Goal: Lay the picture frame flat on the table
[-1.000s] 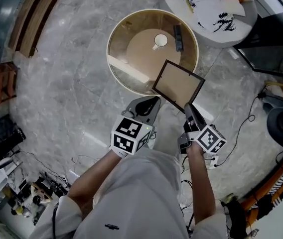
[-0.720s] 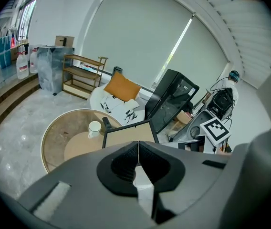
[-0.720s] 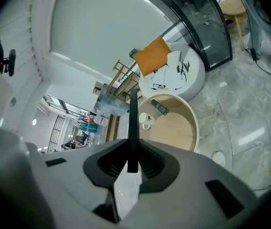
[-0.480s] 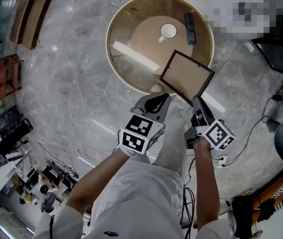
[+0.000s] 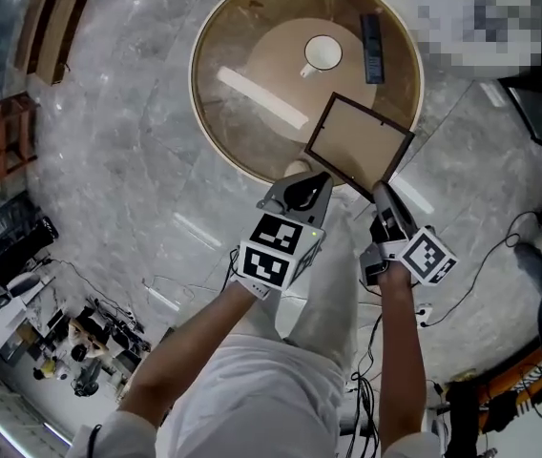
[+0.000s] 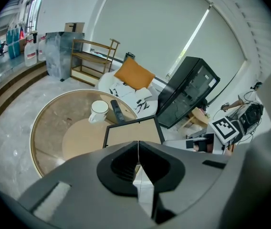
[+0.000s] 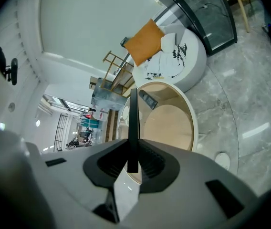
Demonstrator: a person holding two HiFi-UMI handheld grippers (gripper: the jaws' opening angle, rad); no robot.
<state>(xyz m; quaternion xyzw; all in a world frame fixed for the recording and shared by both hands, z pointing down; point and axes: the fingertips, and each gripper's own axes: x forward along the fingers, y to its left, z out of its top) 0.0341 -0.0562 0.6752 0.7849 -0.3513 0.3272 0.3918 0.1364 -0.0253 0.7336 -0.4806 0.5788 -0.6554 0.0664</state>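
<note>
The right gripper (image 5: pixel 383 191) is clamped on the near corner of the black-edged, tan-faced rectangular picture frame (image 5: pixel 359 146). The left gripper (image 5: pixel 307 181), closed on nothing, sits just beside it. The frame reaches out beyond the right gripper over the near rim of the round glass tabletop (image 5: pixel 242 55). Pinched by one thin corner, it could swivel, or land overhanging and tip off.

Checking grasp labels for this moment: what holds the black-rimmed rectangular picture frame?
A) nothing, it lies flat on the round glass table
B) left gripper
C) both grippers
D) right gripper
D: the right gripper is closed on one edge of the black-rimmed rectangular picture frame, while the left gripper is shut with nothing between its jaws.
</note>
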